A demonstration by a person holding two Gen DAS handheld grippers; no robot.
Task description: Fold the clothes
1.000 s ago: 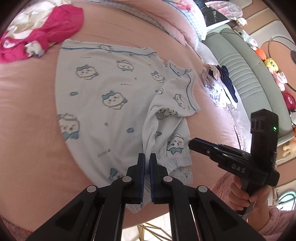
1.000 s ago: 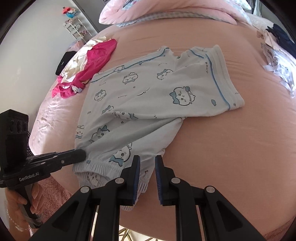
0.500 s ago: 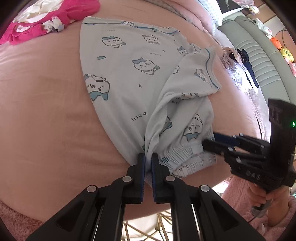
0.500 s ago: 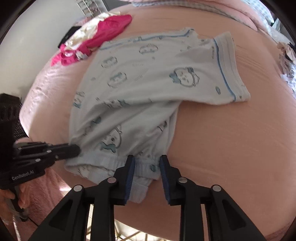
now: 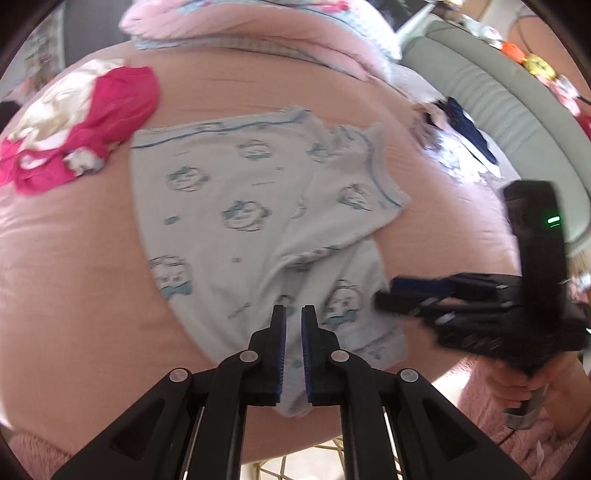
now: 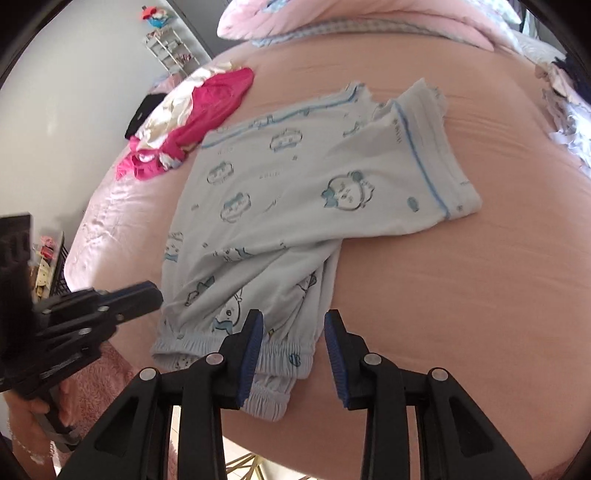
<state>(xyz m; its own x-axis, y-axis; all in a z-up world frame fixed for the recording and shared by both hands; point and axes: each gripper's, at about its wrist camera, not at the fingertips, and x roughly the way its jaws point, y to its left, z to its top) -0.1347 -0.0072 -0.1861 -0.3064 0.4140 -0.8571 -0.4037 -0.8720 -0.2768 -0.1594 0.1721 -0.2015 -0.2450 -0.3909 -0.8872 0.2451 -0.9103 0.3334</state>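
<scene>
Scene: pale-blue printed shorts (image 6: 295, 206) lie spread on a pink bed (image 6: 461, 288), waistband (image 6: 229, 347) at the near edge, leg hems pointing toward the pillows (image 5: 258, 22).
Left gripper (image 5: 293, 325): jaws nearly together w/ a thin pinch of shorts fabric between the pads, near the waistband; seen from the right wrist view its tips sit at the garment's left side.
Right gripper (image 6: 293, 336): jaws apart, straddling the waistband w/o pressing on it; nothing clamped.
Handling: thin, light knit, judged soft and floppy; it'll sag and crease wherever unsupported, not slippery on the sheet, not fragile.
Where to hold: the gathered elastic waistband looks the firmest grab; one gripper per waistband corner should keep the fold edge straight. A single-layer pinch risks peeling the layers apart.
Garment state: right leg lies partly over the left, w/ a diagonal ridge through the middle; likely needs smoothing.
Edges: waistband sits right at the mattress lip, a bit hanging over; floor shows below.
Open room: bare sheet to the right of the shorts and beyond the hems.
Obstacles: pink-and-white clothes heap (image 5: 77, 122) just beside the far-left hem; dark-and-white garments (image 5: 458, 136) well apart at right; green headboard (image 5: 498, 110) beyond.
</scene>
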